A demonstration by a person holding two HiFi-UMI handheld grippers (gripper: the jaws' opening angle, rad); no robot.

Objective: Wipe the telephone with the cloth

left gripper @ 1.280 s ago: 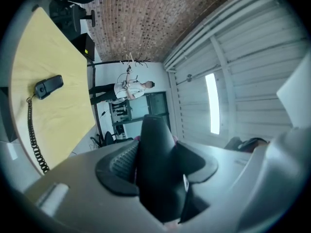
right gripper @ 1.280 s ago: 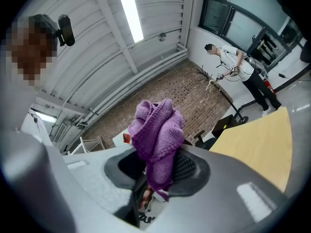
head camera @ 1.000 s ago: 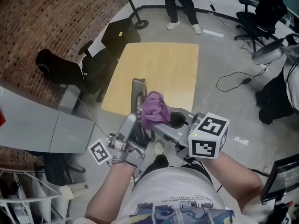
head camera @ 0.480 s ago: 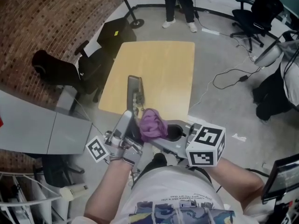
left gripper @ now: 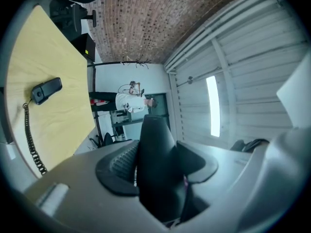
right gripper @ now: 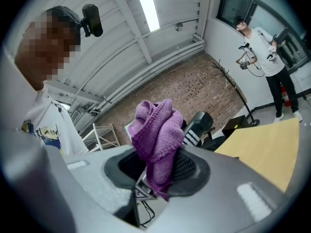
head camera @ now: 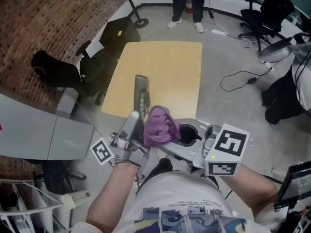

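My left gripper (head camera: 136,122) is shut on the lower end of the black telephone (head camera: 141,92), which sticks out over the wooden table (head camera: 167,72). In the left gripper view the telephone (left gripper: 154,164) fills the space between the jaws. Its handset (left gripper: 47,90) lies on the table (left gripper: 58,115) on a coiled cord (left gripper: 30,140). My right gripper (head camera: 170,130) is shut on a bunched purple cloth (head camera: 160,125), close beside the telephone's lower part. In the right gripper view the cloth (right gripper: 158,140) stands up from the jaws with the keyed telephone (right gripper: 198,126) right behind it. I cannot tell whether they touch.
Black bags and a chair (head camera: 63,69) stand left of the table by the brick wall. A person (head camera: 187,4) stands beyond the far end. Office chairs (head camera: 269,11) and a floor cable (head camera: 238,84) lie to the right. A stand's round base (head camera: 138,22) sits at the back.
The cloth has moved down along the telephone toward me, then slightly back up. The right gripper's cube has shifted right. The telephone stays held over the table.
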